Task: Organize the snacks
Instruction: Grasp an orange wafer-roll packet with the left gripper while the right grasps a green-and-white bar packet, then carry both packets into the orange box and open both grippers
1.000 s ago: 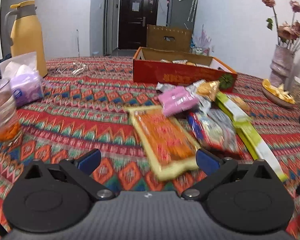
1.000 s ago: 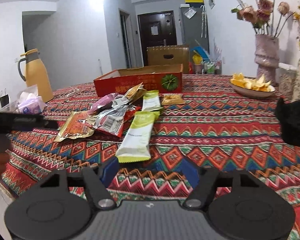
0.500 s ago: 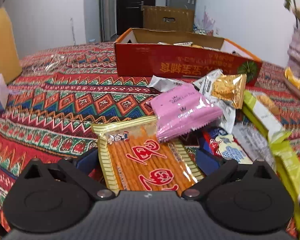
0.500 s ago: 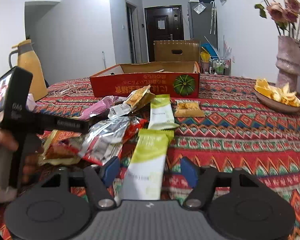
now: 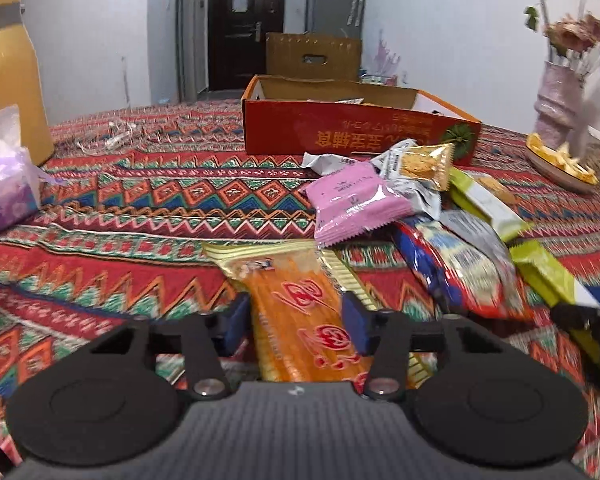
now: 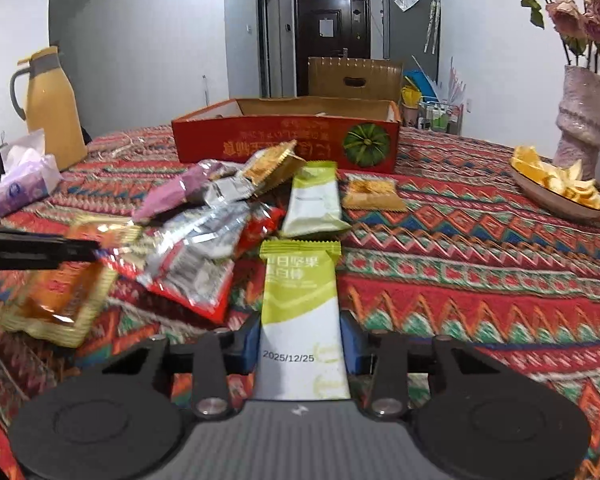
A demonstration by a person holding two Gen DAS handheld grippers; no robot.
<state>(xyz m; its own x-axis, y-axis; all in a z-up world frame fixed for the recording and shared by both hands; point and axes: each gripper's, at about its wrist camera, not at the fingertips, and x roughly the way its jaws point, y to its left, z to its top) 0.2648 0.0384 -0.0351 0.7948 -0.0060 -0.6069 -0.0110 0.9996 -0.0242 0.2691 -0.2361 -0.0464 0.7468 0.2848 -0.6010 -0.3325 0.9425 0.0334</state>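
Observation:
On the patterned tablecloth lies a pile of snack packets in front of an open red box [image 5: 340, 136]. My left gripper [image 5: 295, 326] is closing, and its blue pads press both sides of a long orange packet [image 5: 296, 296], which bunches between them. In the right wrist view that orange packet [image 6: 60, 292] hangs tilted at the left. My right gripper [image 6: 300, 344] is closing too, its pads against the edges of a green-and-white bar [image 6: 298, 292]. A pink packet [image 5: 352, 200], a red-and-silver packet [image 5: 460, 264] and a second green bar [image 6: 316, 204] lie further on.
A yellow thermos jug [image 6: 50, 112] and a tissue pack [image 6: 24, 184] stand at the left. At the right are a flower vase [image 6: 584, 116] and a plate of yellow pieces [image 6: 556, 184]. A brown cardboard box [image 6: 354, 76] stands behind the red box [image 6: 284, 140].
Both grippers came forward over the pile. The left jaws narrowed from wide onto the orange packet. The right jaws narrowed onto the green-and-white bar.

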